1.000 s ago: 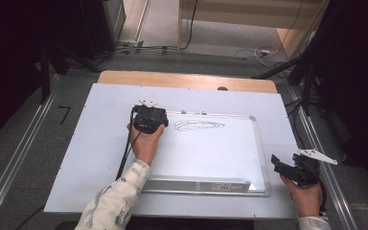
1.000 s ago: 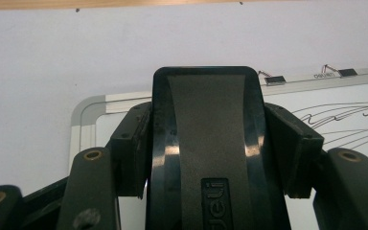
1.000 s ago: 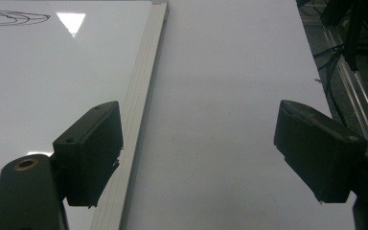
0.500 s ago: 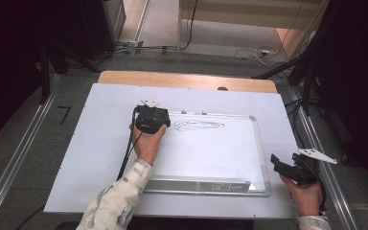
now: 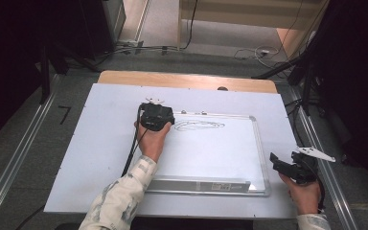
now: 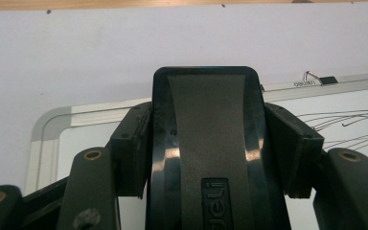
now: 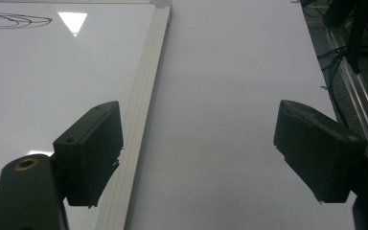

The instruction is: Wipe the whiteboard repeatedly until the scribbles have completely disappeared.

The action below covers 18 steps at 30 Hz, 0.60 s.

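A whiteboard (image 5: 211, 158) with an aluminium frame lies flat on the white tabletop (image 5: 100, 143). Black pen scribbles (image 5: 199, 125) mark its upper left area. My left gripper (image 5: 155, 116) sits over the board's top left corner, just left of the scribbles. It is shut on a black whiteboard eraser (image 6: 206, 134), which stands between both pads (image 6: 134, 148) with the scribbles (image 6: 345, 124) to its right. My right gripper (image 5: 280, 165) rests off the board's lower right corner. Its jaws (image 7: 199, 153) stand wide open over bare tabletop beside the board's frame (image 7: 143, 96).
A wooden strip (image 5: 187, 79) borders the table's far edge. Metal rails (image 5: 14, 163) run along both sides of the table. Cables (image 5: 263, 50) lie on the floor behind it. A dark stand (image 5: 311, 72) rises at the back right.
My left gripper, with the eraser in it, has edged slightly to the right towards the scribbles. The right gripper has stayed put.
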Each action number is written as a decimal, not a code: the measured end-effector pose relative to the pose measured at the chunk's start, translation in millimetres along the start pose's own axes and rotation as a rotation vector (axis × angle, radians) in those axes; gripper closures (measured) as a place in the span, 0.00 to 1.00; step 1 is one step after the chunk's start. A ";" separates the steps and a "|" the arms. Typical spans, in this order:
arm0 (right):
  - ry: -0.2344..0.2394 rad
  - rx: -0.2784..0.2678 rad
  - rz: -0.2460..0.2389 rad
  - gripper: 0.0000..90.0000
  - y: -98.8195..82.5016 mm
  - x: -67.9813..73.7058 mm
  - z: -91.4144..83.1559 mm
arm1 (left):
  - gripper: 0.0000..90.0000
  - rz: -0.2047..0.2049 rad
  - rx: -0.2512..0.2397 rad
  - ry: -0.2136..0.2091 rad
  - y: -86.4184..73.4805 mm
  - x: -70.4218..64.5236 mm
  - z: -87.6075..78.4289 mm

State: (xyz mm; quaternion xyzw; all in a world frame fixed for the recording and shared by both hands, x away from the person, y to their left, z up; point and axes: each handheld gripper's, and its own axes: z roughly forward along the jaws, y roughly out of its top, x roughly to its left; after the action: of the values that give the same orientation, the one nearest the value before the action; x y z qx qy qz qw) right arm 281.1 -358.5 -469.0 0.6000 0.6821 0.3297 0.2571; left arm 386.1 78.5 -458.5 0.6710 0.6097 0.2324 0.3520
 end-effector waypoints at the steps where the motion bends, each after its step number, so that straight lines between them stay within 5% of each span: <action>1: -0.001 0.001 0.003 0.18 0.4 0.5 0.3 | 0.45 0.005 0.004 0.003 0.5 -1.4 1.9; 18: 0.006 -0.003 -0.002 0.18 0.9 0.5 0.2 | 0.45 0.025 0.052 0.036 -5.2 -14.6 24.8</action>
State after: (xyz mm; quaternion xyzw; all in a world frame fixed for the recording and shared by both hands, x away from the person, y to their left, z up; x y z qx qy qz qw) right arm 281.8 -358.0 -468.5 0.5980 0.6830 0.3321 0.2562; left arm 398.9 59.5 -476.7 0.6833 0.6134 0.2328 0.3205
